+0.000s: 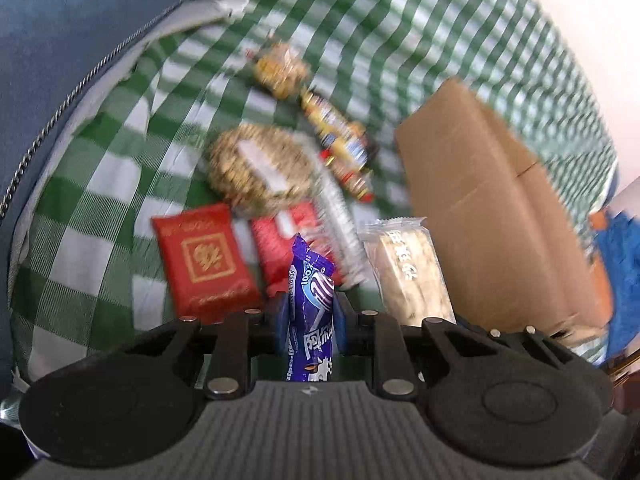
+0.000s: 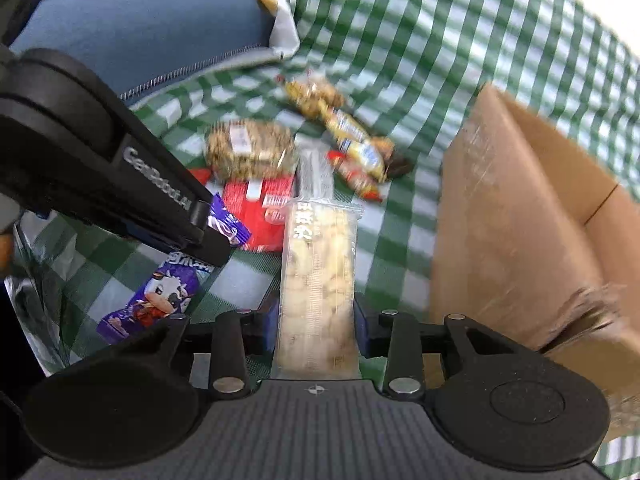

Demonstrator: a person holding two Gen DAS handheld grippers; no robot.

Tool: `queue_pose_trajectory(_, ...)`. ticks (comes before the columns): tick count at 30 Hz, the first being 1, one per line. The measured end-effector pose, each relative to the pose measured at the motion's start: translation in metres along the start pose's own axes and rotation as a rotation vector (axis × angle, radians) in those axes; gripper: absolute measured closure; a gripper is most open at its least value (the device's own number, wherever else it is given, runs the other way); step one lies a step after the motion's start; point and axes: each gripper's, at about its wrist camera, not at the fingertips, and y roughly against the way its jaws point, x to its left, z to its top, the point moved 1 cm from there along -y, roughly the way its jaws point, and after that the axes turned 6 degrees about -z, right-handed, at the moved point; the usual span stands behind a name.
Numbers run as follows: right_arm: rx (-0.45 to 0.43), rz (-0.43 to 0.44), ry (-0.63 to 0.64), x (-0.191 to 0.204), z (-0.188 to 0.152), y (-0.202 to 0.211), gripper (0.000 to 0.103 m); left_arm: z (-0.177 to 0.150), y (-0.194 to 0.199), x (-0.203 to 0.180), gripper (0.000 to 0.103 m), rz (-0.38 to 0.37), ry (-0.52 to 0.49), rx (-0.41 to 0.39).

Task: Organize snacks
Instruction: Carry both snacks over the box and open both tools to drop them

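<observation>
My left gripper [image 1: 310,312] is shut on a purple candy packet [image 1: 310,304], held upright above the green checked cloth [image 1: 100,208]. It also shows in the right wrist view [image 2: 160,296], where the left gripper [image 2: 216,232] reaches in from the left. My right gripper [image 2: 316,316] is shut on a long clear pack of pale puffed snack [image 2: 316,276], which also shows in the left wrist view [image 1: 408,268]. A cardboard box [image 1: 480,208] stands at the right; it shows in the right wrist view [image 2: 520,220] too.
Several snacks lie on the cloth: a red packet [image 1: 204,260], a second red packet [image 1: 276,244], a round nut cake [image 1: 256,168], wrapped candies [image 1: 344,144]. A blue cushion [image 1: 60,40] borders the left. A blue object [image 1: 616,264] sits at the far right.
</observation>
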Motion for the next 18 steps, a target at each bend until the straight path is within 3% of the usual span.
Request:
queue_pose_trajectory(3,-0.068,-0.04,0.019,-0.009,0.008,0.02,0.065,0.003,0.015,-0.006,0.078,-0.098,0.037,-0.069)
queue_pose_trajectory(8,-0.18,-0.097,-0.035,-0.043,0.029,0.061,0.065,0.004,0.039,-0.033,0.078,-0.2,0.016,-0.188)
queue_pose_trajectory(13,-0.319,-0.13,-0.129,-0.098,0.043,0.09,0.065,0.003,0.038,-0.053,0.078,-0.228,-0.021,-0.243)
queue_pose_trajectory(18,-0.403,-0.203,-0.173,-0.145,0.034,0.085,0.065,0.013,0.032,-0.061,0.078,-0.217,-0.027,-0.247)
